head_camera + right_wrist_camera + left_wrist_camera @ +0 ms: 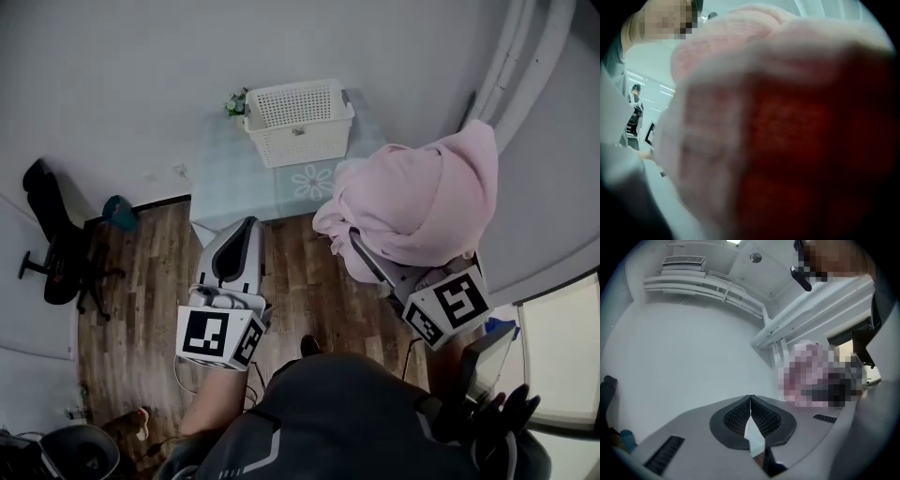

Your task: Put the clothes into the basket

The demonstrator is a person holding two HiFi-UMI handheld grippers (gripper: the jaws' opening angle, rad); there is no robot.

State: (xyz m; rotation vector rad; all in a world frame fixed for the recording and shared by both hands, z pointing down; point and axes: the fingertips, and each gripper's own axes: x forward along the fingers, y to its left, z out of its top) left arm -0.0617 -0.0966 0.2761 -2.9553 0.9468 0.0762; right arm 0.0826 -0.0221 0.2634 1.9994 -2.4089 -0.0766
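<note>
A white slatted basket [300, 141] stands empty at the far side of a low table [225, 178] covered with a pale flowered cloth. A bulky pink garment [422, 192] hangs bunched over the front of my right gripper, right of the table. Only one finger [367, 260] and the marker cube [450, 307] show below it. In the right gripper view the pink garment [778, 117] fills the picture and hides the jaws. My left gripper [251, 223] is low at the table's near edge. Its jaws [751, 397] meet at the tips with nothing between them.
A small plant [234, 103] stands at the basket's left. A black office chair [56, 253] and a teal object [119, 213] are on the wooden floor [141, 281] at the left. A white curved frame [525, 56] rises at the right.
</note>
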